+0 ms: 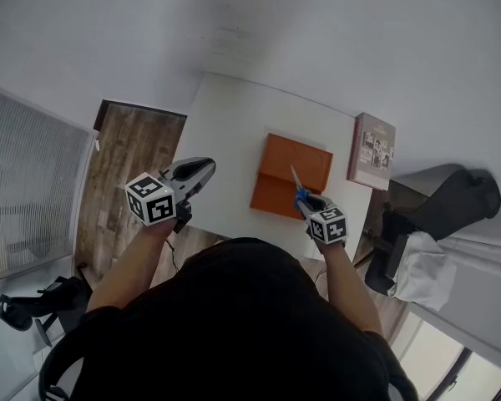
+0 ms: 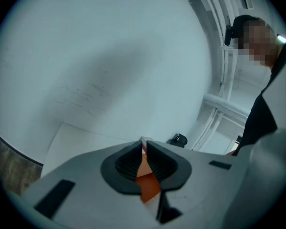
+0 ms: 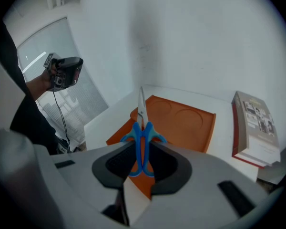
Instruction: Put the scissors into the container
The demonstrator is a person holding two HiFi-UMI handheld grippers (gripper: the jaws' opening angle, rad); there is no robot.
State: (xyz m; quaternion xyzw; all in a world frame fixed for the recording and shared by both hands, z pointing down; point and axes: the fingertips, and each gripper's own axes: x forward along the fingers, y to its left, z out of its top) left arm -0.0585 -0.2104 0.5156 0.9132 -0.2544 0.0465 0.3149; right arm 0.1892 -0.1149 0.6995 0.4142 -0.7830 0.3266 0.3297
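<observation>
The left gripper (image 2: 144, 144) filled the bottom of the frame, its jaws drawn together on nothing. A sliver of the orange container (image 2: 150, 185) showed through the slit between them. A white table (image 2: 81, 140) lay at lower left, and a person (image 2: 263, 120) stood at the right edge.

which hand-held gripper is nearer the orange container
Right. The right hand-held gripper, holding the scissors, is at the orange container's near edge; the left hand-held gripper is off to its left, above the white table.
</observation>
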